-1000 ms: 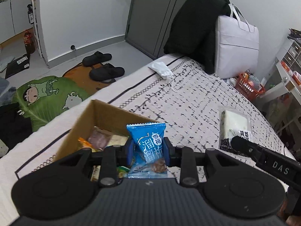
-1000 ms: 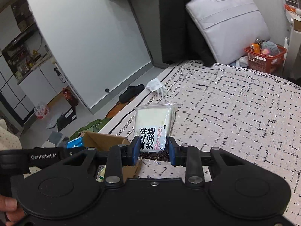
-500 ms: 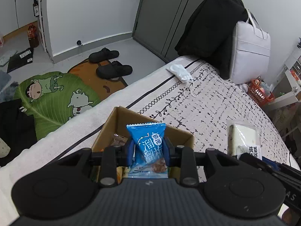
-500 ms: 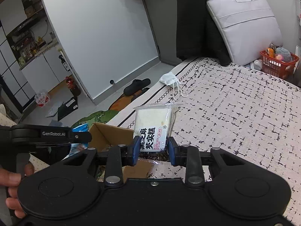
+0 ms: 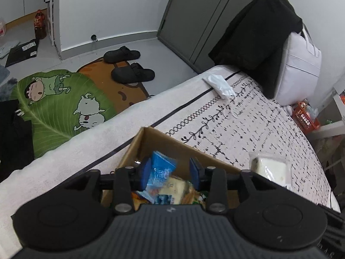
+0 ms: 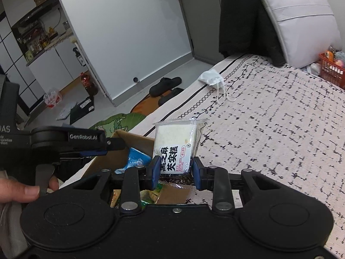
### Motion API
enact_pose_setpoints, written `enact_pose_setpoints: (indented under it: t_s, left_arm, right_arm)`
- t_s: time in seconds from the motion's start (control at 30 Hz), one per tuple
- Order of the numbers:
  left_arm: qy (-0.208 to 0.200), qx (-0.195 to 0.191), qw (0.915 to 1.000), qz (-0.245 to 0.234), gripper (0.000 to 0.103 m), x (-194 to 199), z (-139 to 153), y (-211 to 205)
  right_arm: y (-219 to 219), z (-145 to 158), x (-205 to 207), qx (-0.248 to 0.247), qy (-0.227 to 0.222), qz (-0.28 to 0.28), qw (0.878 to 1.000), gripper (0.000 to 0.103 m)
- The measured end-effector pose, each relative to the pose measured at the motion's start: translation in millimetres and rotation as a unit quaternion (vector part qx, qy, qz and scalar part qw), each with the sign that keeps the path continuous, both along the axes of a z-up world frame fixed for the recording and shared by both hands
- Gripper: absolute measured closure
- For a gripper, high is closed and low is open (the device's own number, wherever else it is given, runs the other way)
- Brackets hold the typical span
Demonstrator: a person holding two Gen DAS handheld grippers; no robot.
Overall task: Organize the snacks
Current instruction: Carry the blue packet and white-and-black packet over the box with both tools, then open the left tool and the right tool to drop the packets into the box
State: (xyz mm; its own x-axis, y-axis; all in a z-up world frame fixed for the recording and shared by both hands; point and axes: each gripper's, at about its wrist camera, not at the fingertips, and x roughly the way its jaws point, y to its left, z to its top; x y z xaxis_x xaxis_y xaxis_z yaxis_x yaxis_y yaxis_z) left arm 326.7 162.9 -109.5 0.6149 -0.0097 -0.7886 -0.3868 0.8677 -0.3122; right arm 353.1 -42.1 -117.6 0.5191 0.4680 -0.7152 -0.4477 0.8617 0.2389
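Risk notes: left claw [image 5: 170,173] jaws just opening, blue candy packet [image 5: 160,173] slipping loose over cardboard box [image 5: 140,149]. Right claw [image 6: 175,169] clamps sesame cake pack [image 6: 175,144] over box corner; early release drops it onto bed [image 6: 280,129].

You have one cardboard box [image 5: 151,142], one blue snack packet [image 5: 160,173], one white sesame cake pack [image 6: 175,145], two black slippers [image 5: 132,74], one face mask [image 5: 218,84] and one white bag [image 5: 301,64].

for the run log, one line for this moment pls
left gripper: jaws just opened, blue packet dropping into box | right gripper: shut on rice cake
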Motion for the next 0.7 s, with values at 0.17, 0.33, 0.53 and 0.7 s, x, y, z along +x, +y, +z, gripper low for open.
enact_pose_setpoints:
  t_s: [0.17,0.33,0.53,0.7]
  left_arm:
    - [-0.001,-0.005,1.0000,0.004,0.063,3,-1,10]
    - [0.004,-0.012,0.9999,0.003,0.062,0,-1,16]
    - [0.006,-0.021,0.9998,0.006,0.054,-10,1,19]
    - [0.003,-0.020,0.9998,0.005,0.042,-21,8,20]
  right_arm:
    - [14,-6,1,-0.005,0.014,0.011,1.000,0.073]
    - [26,-9,-2,-0.006,0.030,0.022,0.999,0.072]
    - [37,-8,-6,-0.004,0.038,0.019,0.999,0.071]
    - [45,-4,-16,-0.044,0.001,0.015,0.999,0.047]
